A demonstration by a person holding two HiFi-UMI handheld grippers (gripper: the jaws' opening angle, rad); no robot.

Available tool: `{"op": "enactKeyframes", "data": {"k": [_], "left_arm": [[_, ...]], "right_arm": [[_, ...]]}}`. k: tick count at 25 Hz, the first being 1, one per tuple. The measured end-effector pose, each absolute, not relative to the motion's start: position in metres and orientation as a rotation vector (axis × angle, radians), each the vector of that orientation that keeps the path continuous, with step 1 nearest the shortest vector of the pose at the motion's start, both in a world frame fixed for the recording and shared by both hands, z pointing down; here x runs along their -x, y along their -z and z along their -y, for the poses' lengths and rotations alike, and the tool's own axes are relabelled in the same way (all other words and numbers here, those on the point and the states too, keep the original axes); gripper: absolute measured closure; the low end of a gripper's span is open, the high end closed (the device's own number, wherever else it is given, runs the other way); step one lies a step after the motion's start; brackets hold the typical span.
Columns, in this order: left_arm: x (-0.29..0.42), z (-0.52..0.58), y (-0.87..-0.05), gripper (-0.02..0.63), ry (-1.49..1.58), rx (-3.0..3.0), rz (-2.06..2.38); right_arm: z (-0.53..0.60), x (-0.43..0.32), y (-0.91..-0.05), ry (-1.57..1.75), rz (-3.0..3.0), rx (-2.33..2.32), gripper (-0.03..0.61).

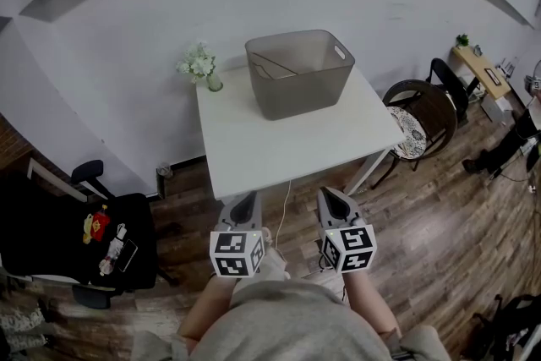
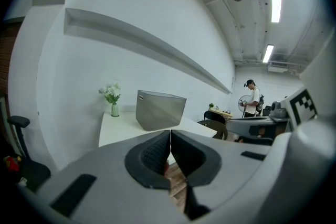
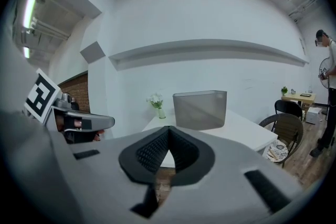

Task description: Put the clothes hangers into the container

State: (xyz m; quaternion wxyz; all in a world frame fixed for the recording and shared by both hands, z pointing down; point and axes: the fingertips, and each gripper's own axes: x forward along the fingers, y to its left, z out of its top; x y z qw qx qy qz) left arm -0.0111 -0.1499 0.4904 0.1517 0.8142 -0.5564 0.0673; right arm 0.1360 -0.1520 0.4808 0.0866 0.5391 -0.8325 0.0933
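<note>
A grey translucent container [image 1: 299, 72] stands at the far side of the white table [image 1: 279, 144]; thin hangers [image 1: 272, 66] lie inside it. The container [image 2: 159, 109] is also ahead in the left gripper view, and the container [image 3: 200, 109] likewise in the right gripper view. My left gripper [image 1: 246, 204] and right gripper [image 1: 331, 199] hover side by side just off the table's near edge, well short of the container. Both are shut, jaw tips touching, with nothing between them: left gripper [image 2: 170, 134], right gripper [image 3: 168, 130].
A small vase of white flowers [image 1: 200, 66] stands at the table's far left corner. A round chair [image 1: 420, 118] sits right of the table, a black office chair [image 1: 80, 241] with small items at the left. A person [image 2: 253, 99] stands far off to the right.
</note>
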Motion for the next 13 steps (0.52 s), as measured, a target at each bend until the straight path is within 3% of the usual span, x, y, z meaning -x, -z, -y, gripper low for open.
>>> {"op": "enactKeyframes", "data": {"k": [13], "left_arm": [[0.0093,0.1541,-0.4923,0.606,-0.202,-2.340,1.592]], "right_arm": [[0.1563,-0.1384,-0.4761,-0.270,2.502,-1.607,0.578]]}}
